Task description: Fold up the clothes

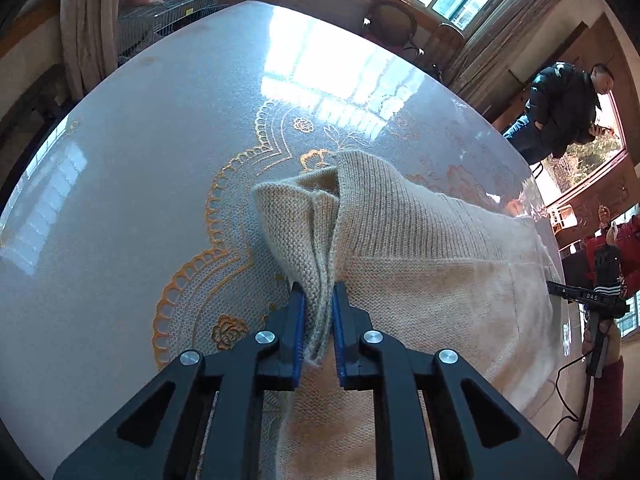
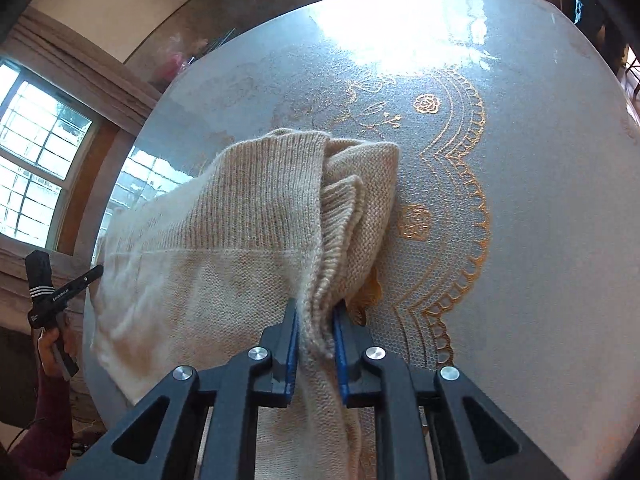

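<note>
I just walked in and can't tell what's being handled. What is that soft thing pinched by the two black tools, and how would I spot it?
Look at the big round table with gold lace patterns. On it lies a beige knitted sweater, the only cloth there. The left gripper and the right gripper each pinch a bunched fold of it between blue pads.

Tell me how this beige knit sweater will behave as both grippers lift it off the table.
The beige knit sweater is likely floppy: it bunches into folds between the left gripper and sags between it and the right gripper. Its fuzzy, ribbed knit probably grips the blue pads well. On the glossy table, the trailing part may slide easily.
</note>
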`<state>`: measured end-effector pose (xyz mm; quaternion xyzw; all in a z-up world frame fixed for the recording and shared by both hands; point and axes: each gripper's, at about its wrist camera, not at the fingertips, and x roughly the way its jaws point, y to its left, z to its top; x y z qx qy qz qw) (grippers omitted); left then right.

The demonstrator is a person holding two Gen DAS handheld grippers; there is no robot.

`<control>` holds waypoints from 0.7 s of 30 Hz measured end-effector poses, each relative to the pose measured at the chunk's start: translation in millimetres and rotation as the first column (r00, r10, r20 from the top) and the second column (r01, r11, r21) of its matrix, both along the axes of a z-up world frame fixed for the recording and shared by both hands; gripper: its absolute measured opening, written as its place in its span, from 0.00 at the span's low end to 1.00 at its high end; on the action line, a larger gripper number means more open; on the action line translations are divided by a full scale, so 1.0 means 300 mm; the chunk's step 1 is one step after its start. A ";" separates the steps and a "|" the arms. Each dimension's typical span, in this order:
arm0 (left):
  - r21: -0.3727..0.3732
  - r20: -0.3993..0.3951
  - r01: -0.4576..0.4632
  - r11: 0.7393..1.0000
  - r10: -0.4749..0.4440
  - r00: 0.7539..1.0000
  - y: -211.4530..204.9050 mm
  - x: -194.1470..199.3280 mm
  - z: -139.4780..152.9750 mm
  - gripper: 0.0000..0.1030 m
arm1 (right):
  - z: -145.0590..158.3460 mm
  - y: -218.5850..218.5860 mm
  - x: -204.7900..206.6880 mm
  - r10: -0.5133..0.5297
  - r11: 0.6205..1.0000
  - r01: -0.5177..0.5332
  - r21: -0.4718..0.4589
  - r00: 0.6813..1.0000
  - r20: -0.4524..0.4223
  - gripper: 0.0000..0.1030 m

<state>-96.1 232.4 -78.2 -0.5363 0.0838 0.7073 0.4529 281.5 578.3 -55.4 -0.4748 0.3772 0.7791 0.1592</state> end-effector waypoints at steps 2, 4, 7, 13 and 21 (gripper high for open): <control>0.016 -0.018 -0.044 0.999 0.044 0.999 -0.100 -0.006 0.024 0.11 | 0.003 -0.022 -0.062 0.039 0.999 -0.039 0.002 0.999 -0.002 0.13; 0.021 -0.034 -0.091 0.996 0.092 0.995 -0.210 -0.013 0.047 0.11 | 0.007 -0.043 -0.140 0.095 0.995 -0.095 0.000 0.995 -0.004 0.13; 0.015 -0.061 -0.184 0.983 0.185 0.981 -0.399 -0.025 0.064 0.11 | 0.003 -0.110 -0.330 0.200 0.980 -0.200 -0.003 0.980 0.009 0.13; 0.036 -0.102 -0.388 0.921 0.389 0.915 -0.753 -0.020 0.101 0.11 | 0.015 -0.338 -0.788 0.433 0.900 -0.434 0.033 0.901 0.038 0.13; 0.098 -0.113 -0.517 0.850 0.525 0.843 -0.953 0.078 0.121 0.11 | 0.137 -0.718 -1.288 0.637 0.752 -0.641 0.152 0.767 0.083 0.14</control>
